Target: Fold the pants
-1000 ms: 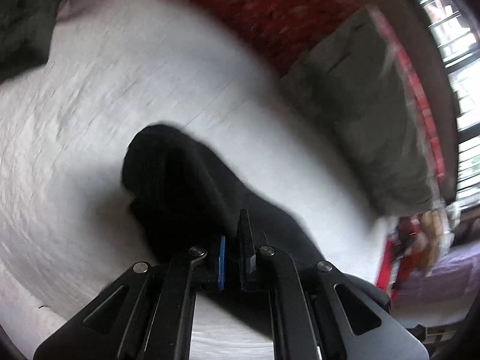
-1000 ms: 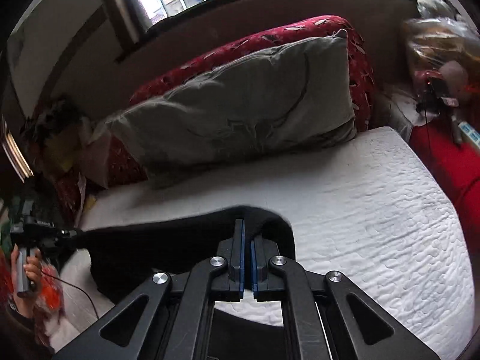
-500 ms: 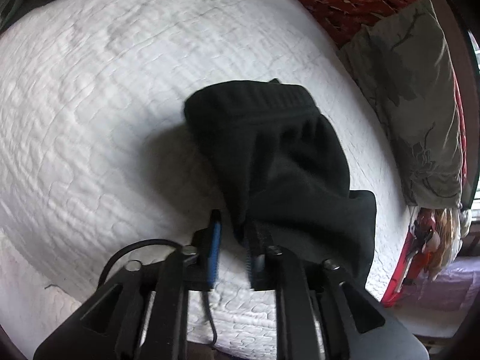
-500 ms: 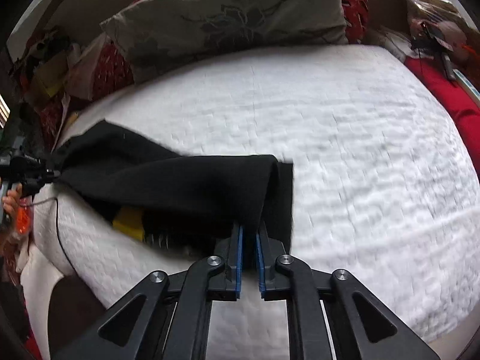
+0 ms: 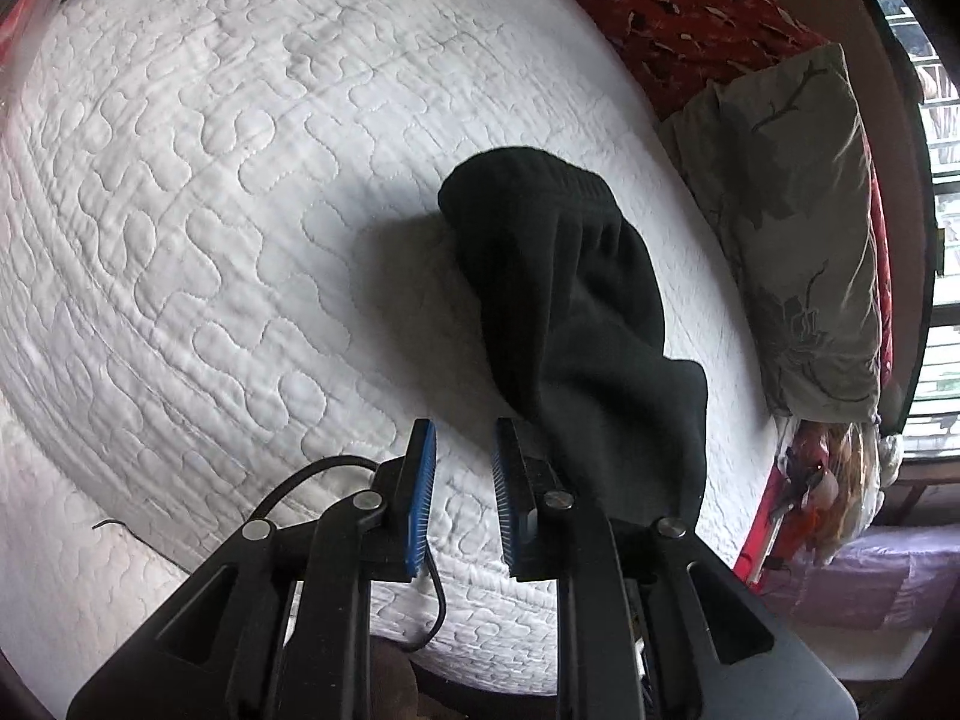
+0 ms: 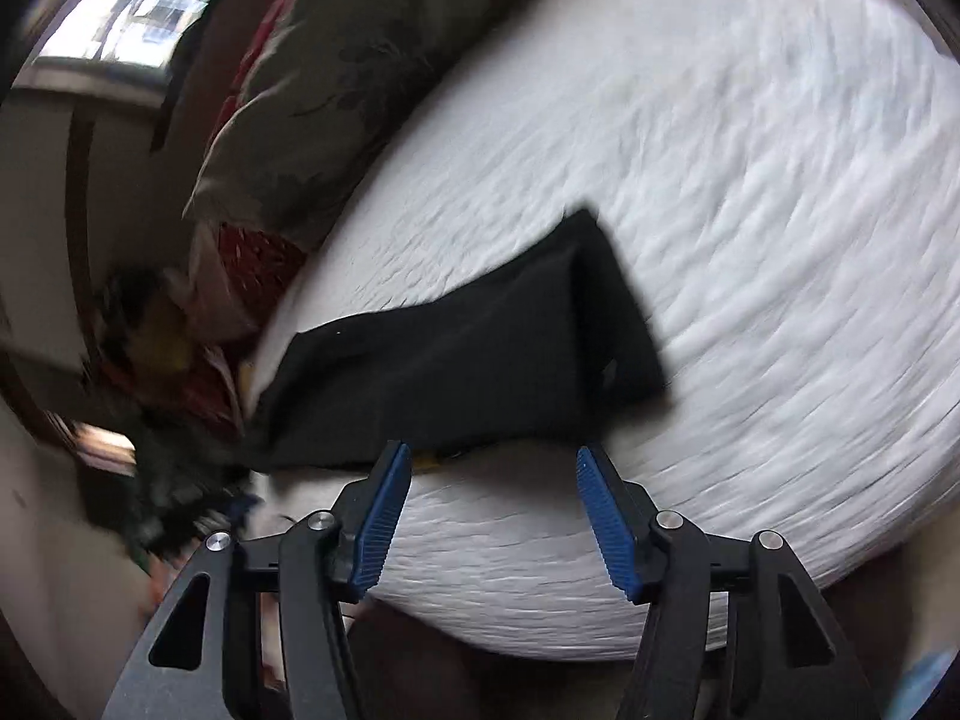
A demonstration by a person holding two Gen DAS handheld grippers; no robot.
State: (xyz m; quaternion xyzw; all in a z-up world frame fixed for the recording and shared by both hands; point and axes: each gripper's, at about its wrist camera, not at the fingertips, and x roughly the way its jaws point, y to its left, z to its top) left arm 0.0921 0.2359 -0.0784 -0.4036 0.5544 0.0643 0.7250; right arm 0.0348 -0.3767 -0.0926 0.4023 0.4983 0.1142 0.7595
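Both grippers just opened and dropped the black pants [image 5: 576, 324] onto the mattress [image 5: 198, 192]; left gripper [image 5: 462, 480] and right gripper [image 6: 492, 498] empty. Soft, floppy fabric, so grab the ribbed waistband [image 5: 528, 174].

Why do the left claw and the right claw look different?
The right claw has just opened wide, with nothing between its pads; the left claw shows only a narrow gap. The black pants drape against the left claw's outer side, but lie clear ahead of the right claw. Both have blue ridged pads and hold nothing.

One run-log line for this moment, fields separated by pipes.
pants: folded on white mattress | left gripper: open, empty | right gripper: jaws just opened, empty | stage: both released
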